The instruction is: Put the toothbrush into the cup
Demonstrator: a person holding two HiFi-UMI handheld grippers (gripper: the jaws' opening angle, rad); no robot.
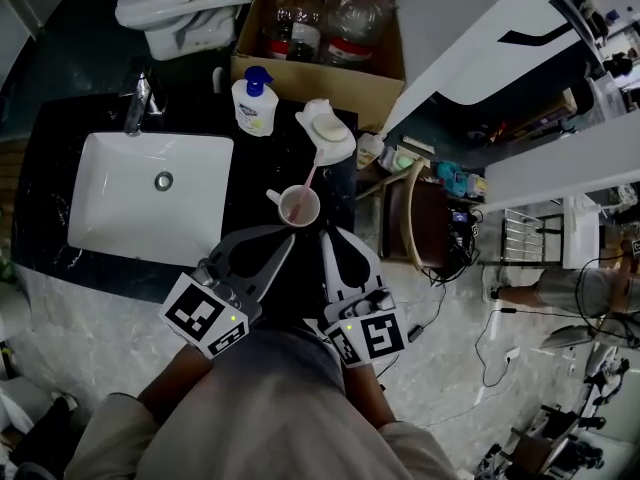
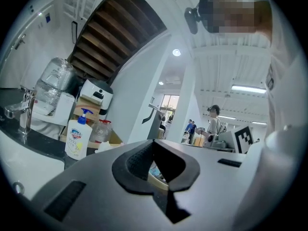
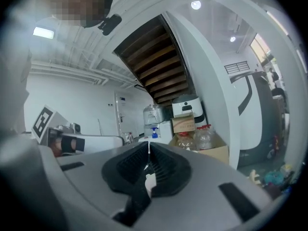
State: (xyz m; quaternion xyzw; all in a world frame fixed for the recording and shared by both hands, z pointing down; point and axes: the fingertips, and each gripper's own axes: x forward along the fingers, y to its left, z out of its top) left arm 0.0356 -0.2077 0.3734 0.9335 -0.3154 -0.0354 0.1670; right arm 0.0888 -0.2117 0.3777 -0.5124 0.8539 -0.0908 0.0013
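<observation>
Head view, looking steeply down on a black table [image 1: 60,128] with an inset white sink [image 1: 120,218] and a faucet [image 1: 138,103] at its far rim.

The cup [image 1: 298,207] stands on the table to the right of the sink. The pink toothbrush [image 1: 309,179] stands inside it, its handle leaning toward the white soap dish [image 1: 326,128] just behind. A pump soap bottle [image 1: 255,103] stands left of the dish. Beyond the table edge is an open cardboard box [image 1: 385,73] holding plastic bottles [image 1: 352,13].

The left tongs [image 1: 288,238] and right tongs [image 1: 325,236] lie side by side on the near side of the cup, tips pointing at it and close to it but not touching. Nothing stands between the tongs and the cup.

In the left gripper view the left tongs [image 2: 154,142] meet at the tips and grip nothing. In the right gripper view the right tongs [image 3: 148,146] are drawn together to a thin slit, also empty.
</observation>
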